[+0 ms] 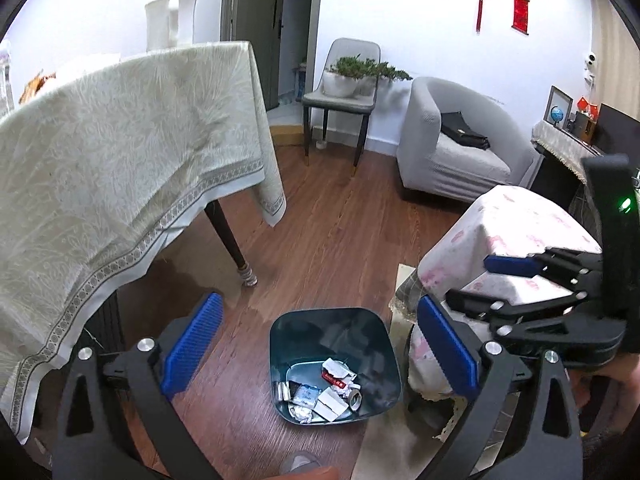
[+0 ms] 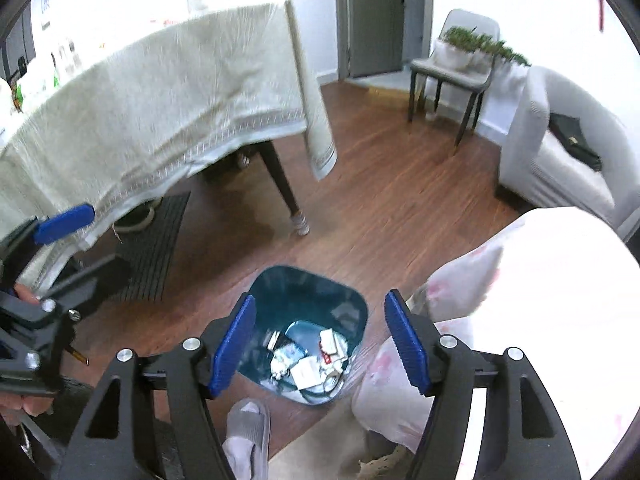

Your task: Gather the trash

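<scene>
a: where does the trash stand?

b: from what i can see, most of it sits in the bin (image 1: 335,364) on the floor (image 1: 328,236). crumpled paper, wrappers and what looks like a tape roll lie on its bottom (image 2: 308,364). i'd judge that batch done.

a: and your tongs?

b: left gripper (image 1: 316,354) is spread wide with nothing between the pads; i look straight down through the gap into the bin. right gripper (image 2: 320,344) is parted too, and empty, hanging over the bin's near side. in the left view i see it off to the right (image 1: 460,288), in front of the pink cloth (image 1: 512,236), holding nothing.

a: anything left to pick up?

b: no loose scraps on the floor that i can make out. the table (image 1: 120,152) is the open question: its top is mostly hidden from this angle, and the far edge in the right view is washed out, so i can't tell whether litter remains up there.

a: so what next?

b: my guess is either another sweep of the table or we're near the end. a slippered foot (image 2: 246,436) is close to the bin, so i'd mind that.
</scene>
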`<move>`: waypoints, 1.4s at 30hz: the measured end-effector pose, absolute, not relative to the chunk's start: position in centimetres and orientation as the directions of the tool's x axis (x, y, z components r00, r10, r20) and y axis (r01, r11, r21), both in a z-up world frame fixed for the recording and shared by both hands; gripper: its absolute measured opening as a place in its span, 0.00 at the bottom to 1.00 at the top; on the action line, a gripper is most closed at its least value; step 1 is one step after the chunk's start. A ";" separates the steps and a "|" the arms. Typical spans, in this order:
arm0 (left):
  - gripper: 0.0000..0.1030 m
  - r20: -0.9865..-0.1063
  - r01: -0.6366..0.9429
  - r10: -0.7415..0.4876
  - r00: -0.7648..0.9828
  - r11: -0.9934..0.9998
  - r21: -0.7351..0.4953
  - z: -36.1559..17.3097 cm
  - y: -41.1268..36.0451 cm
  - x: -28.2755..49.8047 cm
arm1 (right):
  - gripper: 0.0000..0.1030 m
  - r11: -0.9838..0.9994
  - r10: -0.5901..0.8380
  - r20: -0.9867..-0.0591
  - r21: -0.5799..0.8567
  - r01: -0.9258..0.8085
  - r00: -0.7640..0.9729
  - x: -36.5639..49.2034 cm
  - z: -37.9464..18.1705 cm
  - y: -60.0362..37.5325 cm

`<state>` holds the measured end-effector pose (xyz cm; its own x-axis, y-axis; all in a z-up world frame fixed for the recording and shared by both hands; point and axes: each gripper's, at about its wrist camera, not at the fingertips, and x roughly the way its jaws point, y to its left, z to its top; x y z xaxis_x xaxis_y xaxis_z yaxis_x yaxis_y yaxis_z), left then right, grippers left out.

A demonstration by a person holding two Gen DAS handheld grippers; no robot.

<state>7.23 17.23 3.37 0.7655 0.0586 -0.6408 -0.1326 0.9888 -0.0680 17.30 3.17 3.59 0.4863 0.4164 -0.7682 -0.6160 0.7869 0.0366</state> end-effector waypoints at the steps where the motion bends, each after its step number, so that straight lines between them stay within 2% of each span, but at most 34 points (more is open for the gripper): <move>1: 0.97 -0.635 -0.131 0.061 0.770 0.989 -0.063 3.7 16.9 7.0 | 0.71 0.794 0.414 -0.758 0.031 -0.607 0.503 17.1 4.2 2.6; 7: 0.97 -0.607 -0.127 0.064 0.792 0.990 -0.062 5.2 15.5 5.0 | 0.86 0.845 0.398 -0.694 0.022 -0.535 0.600 15.9 6.8 -2.2; 13: 0.97 -0.591 -0.128 0.062 0.804 0.989 -0.070 5.7 14.7 2.9 | 0.96 0.898 0.334 -0.625 -0.016 -0.439 0.706 13.3 8.6 -7.7; 23: 0.97 -0.541 -0.056 0.062 0.839 0.998 0.027 5.7 9.7 1.0 | 0.97 0.961 0.232 -0.579 0.009 -0.278 0.781 8.2 9.3 -17.4; 29: 0.97 -0.551 -0.047 0.056 0.833 0.998 0.030 4.5 8.0 0.2 | 0.97 0.979 0.183 -0.555 0.030 -0.201 0.811 5.1 8.2 -21.0; 36: 0.97 -0.574 -0.039 0.053 0.817 0.999 0.036 2.8 7.0 0.0 | 0.97 0.986 0.144 -0.565 0.010 -0.168 0.812 2.6 6.3 -23.4; 42: 0.97 -0.578 -0.039 0.050 0.814 0.999 0.032 2.1 6.8 -0.2 | 0.97 0.981 0.172 -0.551 0.018 -0.194 0.817 1.8 5.6 -24.0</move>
<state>-0.22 6.80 2.14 0.8144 0.0504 -0.5782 -0.0389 0.9987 0.0323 1.83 -24.02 5.60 0.8167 0.1718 -0.5509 -0.1943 0.9808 0.0179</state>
